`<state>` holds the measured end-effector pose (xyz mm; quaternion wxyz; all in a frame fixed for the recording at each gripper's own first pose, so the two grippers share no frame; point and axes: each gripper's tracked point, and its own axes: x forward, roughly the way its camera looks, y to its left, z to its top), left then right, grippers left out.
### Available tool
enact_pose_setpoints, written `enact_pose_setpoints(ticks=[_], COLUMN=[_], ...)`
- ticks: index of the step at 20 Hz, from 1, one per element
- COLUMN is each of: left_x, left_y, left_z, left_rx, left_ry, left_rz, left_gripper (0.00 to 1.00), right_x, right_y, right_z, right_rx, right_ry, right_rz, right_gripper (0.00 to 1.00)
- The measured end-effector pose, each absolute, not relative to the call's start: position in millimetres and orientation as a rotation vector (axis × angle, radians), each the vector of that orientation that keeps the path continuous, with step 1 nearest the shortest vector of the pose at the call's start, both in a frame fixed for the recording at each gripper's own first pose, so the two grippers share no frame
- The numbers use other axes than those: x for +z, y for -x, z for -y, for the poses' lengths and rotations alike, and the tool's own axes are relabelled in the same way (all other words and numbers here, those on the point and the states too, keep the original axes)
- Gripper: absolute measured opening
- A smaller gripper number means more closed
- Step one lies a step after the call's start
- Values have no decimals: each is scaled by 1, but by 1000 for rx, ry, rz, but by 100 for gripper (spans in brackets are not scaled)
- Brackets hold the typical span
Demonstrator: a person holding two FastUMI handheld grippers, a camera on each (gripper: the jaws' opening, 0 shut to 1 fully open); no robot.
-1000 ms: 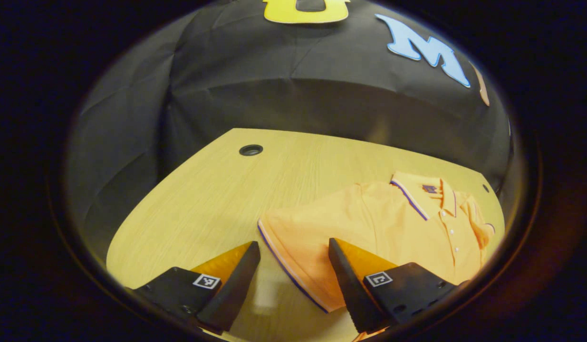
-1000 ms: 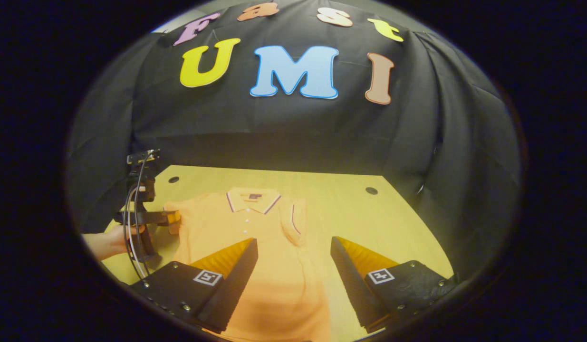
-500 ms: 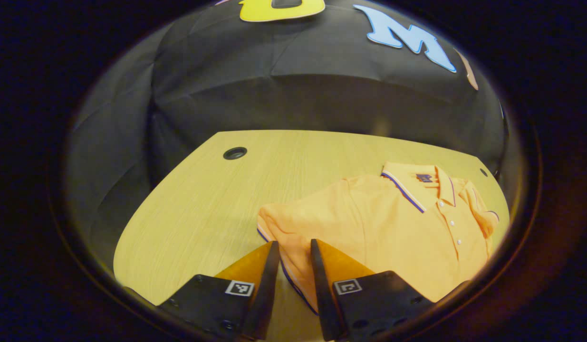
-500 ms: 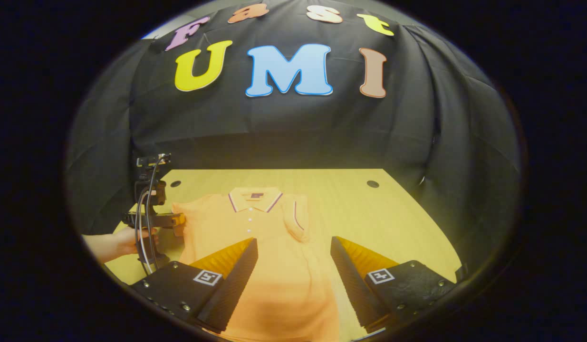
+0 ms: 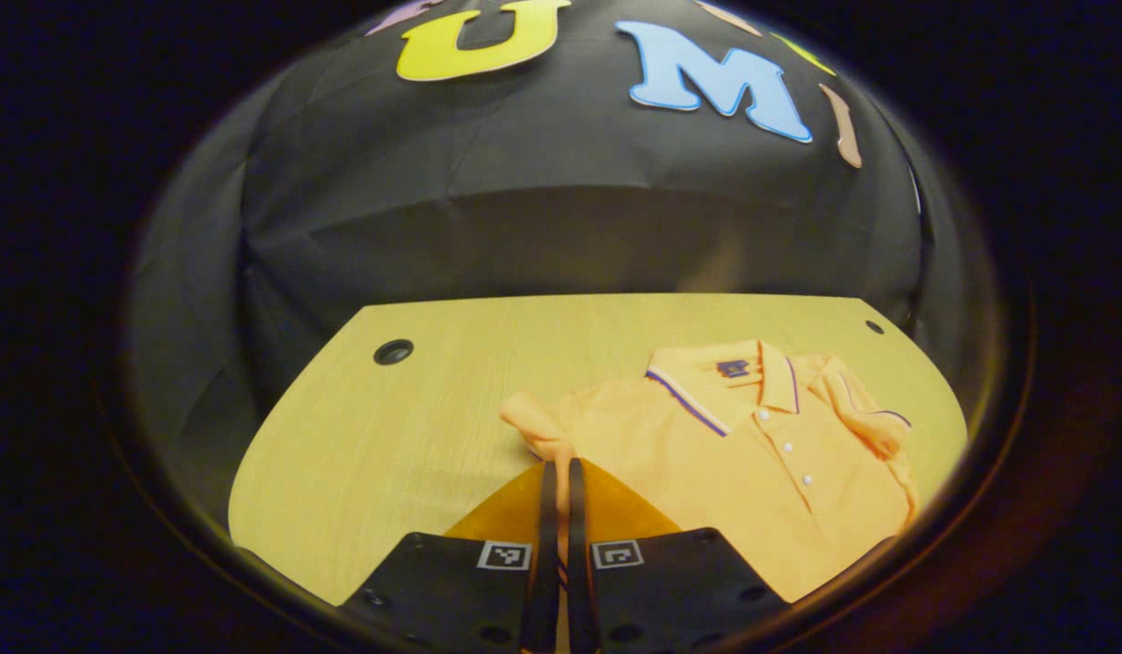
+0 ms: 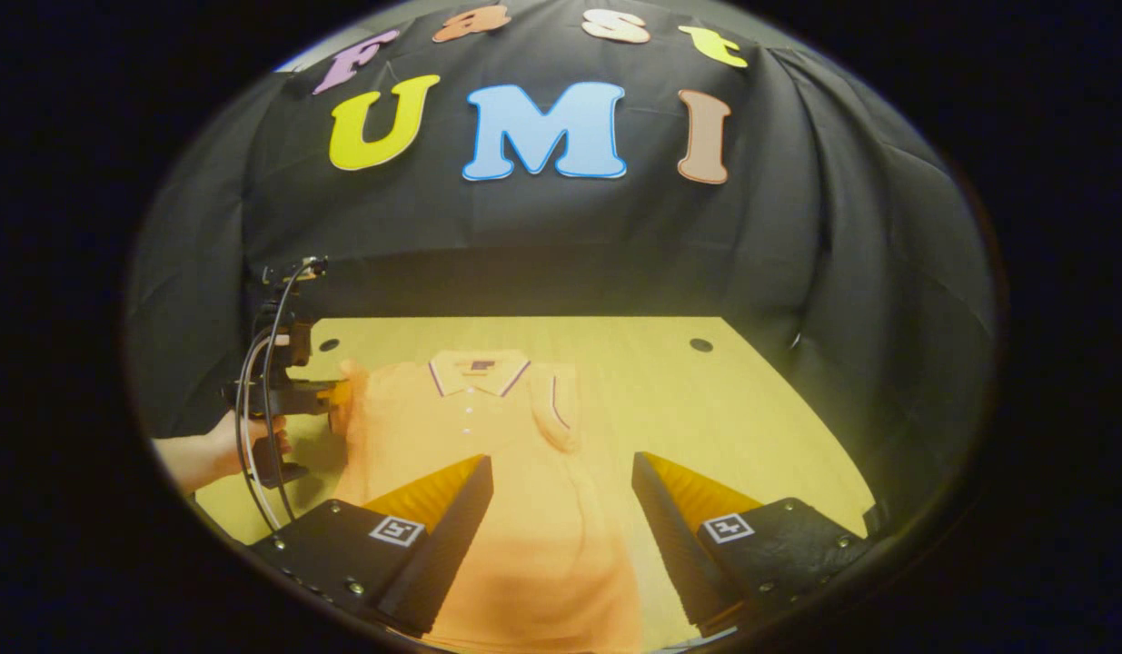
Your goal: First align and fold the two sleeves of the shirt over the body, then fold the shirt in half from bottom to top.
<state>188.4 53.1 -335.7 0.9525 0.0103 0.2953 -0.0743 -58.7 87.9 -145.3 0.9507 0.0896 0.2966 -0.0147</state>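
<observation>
An orange polo shirt [image 5: 751, 454] lies front up on the wooden table [image 5: 361, 454], collar toward the booth wall. My left gripper [image 5: 558, 468] is shut on the shirt's left sleeve [image 5: 531, 422], which bunches up just past the fingertips. The other sleeve [image 5: 865, 413] lies folded in against the body. In the right gripper view the shirt [image 6: 470, 427] runs down between the fingers of my right gripper [image 6: 561, 472], which hovers open over its lower half. Farther off at the left, a hand [image 6: 220, 450] holds the left gripper [image 6: 333, 400] against the shirt's sleeve edge.
The table has round cable holes near its back corners [image 5: 393, 351] [image 5: 874, 327] [image 6: 700, 345]. A cable [image 6: 252, 427] loops off the left gripper's body. Bare tabletop [image 6: 706, 409] extends right of the shirt. Black cloth walls the table in behind and at the sides.
My left gripper went from wide open around the sleeve hem to shut on it, and the sleeve has bunched toward the body. The right gripper has barely moved and stays open.
</observation>
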Motion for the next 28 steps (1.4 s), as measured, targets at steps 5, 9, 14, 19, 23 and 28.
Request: enact_pose_setpoints(ticks=[5, 9, 14, 19, 23, 28], left_x=[-337, -351, -355, -341, -325, -311], left_y=[-184, -180, -164, -133, -92, -9], left_z=[-5, 13, 29, 36, 29, 13], left_rx=[-244, -275, -314, -295, -256, -181], left_ry=[-72, -105, -130, -78, -52, -33], left_rz=[-597, -633, -655, -653, -639, -632], left_gripper=[10, 12, 34, 92, 94, 94], right_x=[-147, -151, -160, -160, -165, -185], right_y=[69, 82, 90, 95, 106, 135], right_z=[-82, -70, -70, -60, -51, -48], right_rx=[-53, -92, -83, -41, -2, 88], right_ry=[-190, -205, -226, -204, -209, -211], right_rz=[-609, -621, -634, -608, -594, -614], right_gripper=[95, 95, 95, 96, 95, 96])
